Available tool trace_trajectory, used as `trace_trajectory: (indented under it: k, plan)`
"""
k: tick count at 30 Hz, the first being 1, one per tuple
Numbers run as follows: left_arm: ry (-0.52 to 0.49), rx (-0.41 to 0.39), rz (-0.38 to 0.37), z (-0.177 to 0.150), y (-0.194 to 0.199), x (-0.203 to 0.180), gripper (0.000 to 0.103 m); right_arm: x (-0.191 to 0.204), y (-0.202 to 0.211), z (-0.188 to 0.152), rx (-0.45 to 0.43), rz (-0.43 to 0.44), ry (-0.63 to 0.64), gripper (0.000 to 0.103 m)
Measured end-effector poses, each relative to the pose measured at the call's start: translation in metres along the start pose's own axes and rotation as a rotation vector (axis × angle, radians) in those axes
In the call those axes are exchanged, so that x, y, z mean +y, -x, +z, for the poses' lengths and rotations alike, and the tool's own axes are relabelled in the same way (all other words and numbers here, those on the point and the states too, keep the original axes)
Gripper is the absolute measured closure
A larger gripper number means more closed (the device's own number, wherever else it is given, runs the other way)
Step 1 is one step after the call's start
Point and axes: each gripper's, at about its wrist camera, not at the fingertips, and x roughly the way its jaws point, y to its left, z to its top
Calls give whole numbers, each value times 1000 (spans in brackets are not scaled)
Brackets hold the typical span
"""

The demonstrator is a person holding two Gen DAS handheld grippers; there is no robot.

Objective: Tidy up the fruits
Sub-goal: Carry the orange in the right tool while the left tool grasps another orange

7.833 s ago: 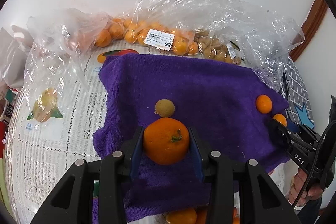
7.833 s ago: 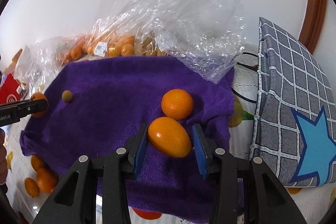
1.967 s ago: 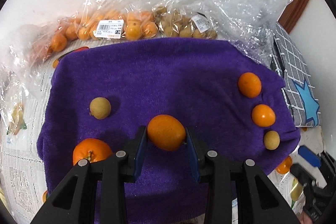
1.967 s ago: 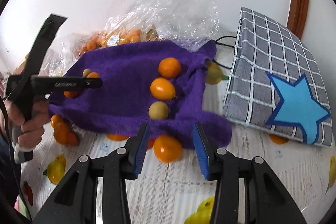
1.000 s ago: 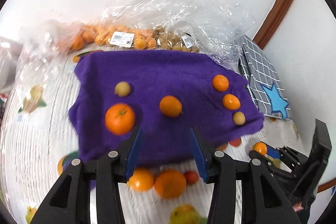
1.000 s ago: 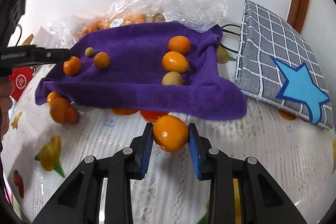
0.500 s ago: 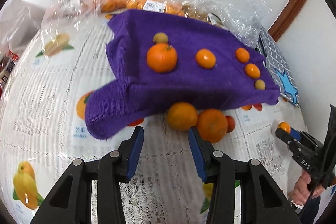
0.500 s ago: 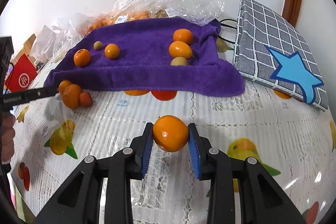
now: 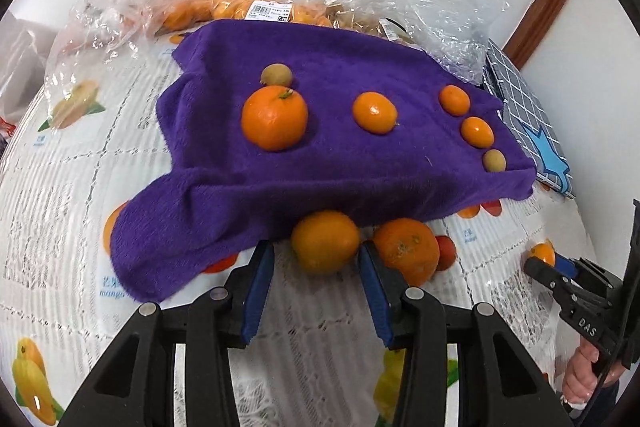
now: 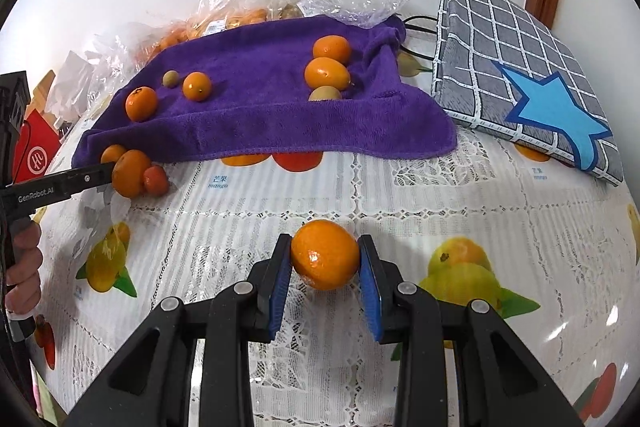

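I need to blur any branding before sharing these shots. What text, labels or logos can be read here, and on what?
"GenRobot.AI": side of the left gripper.
"DAS": body of the right gripper.
"mango", with Chinese characters above: tablecloth.
White circular logo: red packet.
Barcode price labels on the plastic bags: too small to read.

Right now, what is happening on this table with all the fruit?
A person is sorting fruit with two handheld grippers. The right gripper is shut on an orange above the tablecloth. The left gripper is open, its fingers either side of another orange at the purple towel's front edge, not gripping yet. Six fruits already lie on the towel.
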Motion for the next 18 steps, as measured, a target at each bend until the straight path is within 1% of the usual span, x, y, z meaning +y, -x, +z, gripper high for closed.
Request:
trace_trajectory:
  k: [2,3,5,11,15,18]
  plan:
    - [-9,-8,20,1,-2,-4,61,0,-2,1,4,0,2,71]
    - [-10,-11,26,2,-3,-5,64,1,-2,1,8,0,3,71]
    - [-9,-13,6,2,-4,-5,70,2,-3,1,9,-1,7,71]
    - [5,-9,5,-2,3,2,70,3,0,3,2,0,11,71]
    - [29,-20,-2,-9,14,8,70,5,8,7,-25,-6,10,71]
    - [35,-30,2,-13,23,9,70,7,16,10,-60,-30,13,71]
